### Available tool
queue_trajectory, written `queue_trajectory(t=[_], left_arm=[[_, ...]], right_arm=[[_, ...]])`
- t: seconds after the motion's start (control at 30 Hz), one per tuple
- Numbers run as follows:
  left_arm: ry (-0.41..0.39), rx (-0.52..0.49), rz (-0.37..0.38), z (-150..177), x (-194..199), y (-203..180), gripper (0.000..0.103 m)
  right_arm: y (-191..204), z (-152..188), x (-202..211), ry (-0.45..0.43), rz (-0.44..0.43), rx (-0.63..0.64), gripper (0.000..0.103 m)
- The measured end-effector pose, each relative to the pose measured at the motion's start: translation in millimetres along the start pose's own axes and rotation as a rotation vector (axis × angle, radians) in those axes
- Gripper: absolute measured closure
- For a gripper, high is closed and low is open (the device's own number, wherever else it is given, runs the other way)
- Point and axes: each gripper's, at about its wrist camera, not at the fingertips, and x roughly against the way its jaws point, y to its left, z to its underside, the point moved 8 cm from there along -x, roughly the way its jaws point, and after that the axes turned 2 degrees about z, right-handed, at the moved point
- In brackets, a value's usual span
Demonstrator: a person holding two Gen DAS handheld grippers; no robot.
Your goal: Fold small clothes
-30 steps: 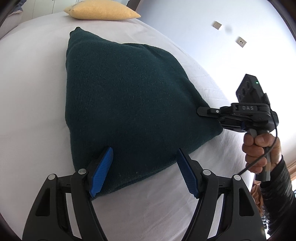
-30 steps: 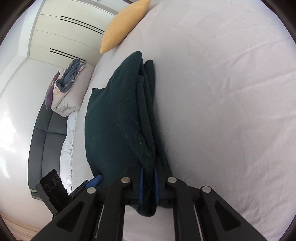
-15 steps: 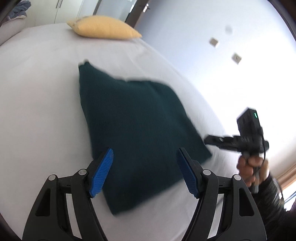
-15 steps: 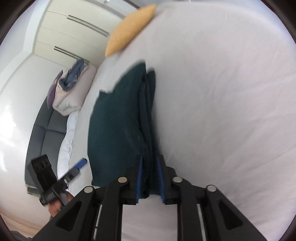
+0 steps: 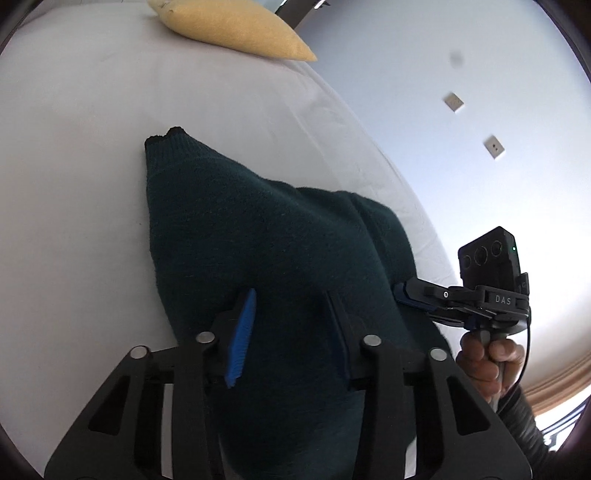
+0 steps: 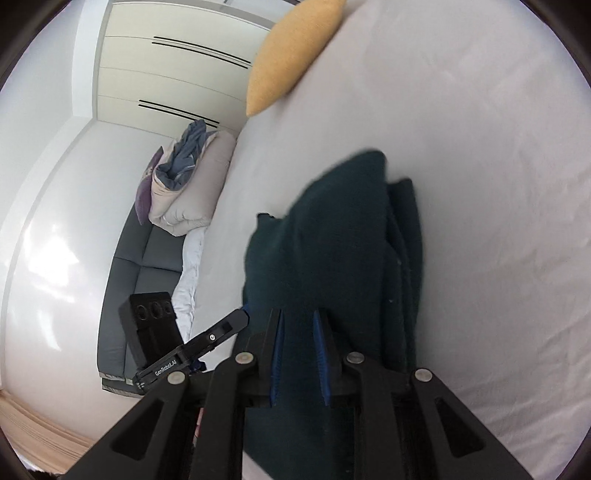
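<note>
A folded dark green knit garment (image 5: 266,258) lay on a white bed (image 5: 74,166), its near edge bunched between the blue-padded jaws of the left gripper (image 5: 291,332), which closed on the fabric. At right, the right gripper (image 5: 402,291), held in a hand (image 5: 487,358), gripped the garment's side edge. A yellow pillow (image 5: 229,26) rested at the bed's far end, near a pale wall (image 5: 461,74).

Bare white bed (image 5: 74,184) around the sweater (image 5: 258,251); yellow pillow (image 5: 229,26) seemingly far off.
</note>
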Motion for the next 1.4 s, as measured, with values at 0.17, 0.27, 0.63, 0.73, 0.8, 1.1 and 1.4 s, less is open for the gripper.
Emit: queue_trajectory(t=[0.17, 0.27, 0.63, 0.73, 0.8, 1.1, 1.4], left_arm=[[-0.056, -0.067, -0.019, 20.8, 18.1, -16.4, 0.067], [-0.077, -0.126, -0.047, 45.7, 32.3, -26.5, 0.063], [-0.211, 0.004, -0.087, 50.9, 89.3, 1.3, 0.014], [-0.13, 0.102, -0.059, 42.2, 59.0, 17.1, 0.014], [-0.053, 0.146, -0.014, 42.4, 34.5, 19.0, 0.014], [0.075, 0.194, -0.004, 37.6, -8.8, 14.1, 0.048], [0.047, 0.157, -0.055, 36.1, 11.9, -3.4, 0.068]], right_arm=[[-1.2, 34.7, 14.9, 0.026, -0.028, 0.029, 0.085], [-4.5, 63.2, 31.9, 0.049, -0.038, 0.057, 0.078], [1.2, 60.8, 95.1, -0.108, -0.021, 0.059, 0.019], [-0.6, 38.4, 77.8, -0.1, 0.007, 0.031, 0.019], [-5.8, 27.3, 59.7, -0.061, 0.045, 0.016, 0.019], [-21.7, 18.1, 6.6, 0.07, 0.189, 0.017, 0.058], [7.6, 30.4, 19.6, 0.003, 0.336, 0.097, 0.077]])
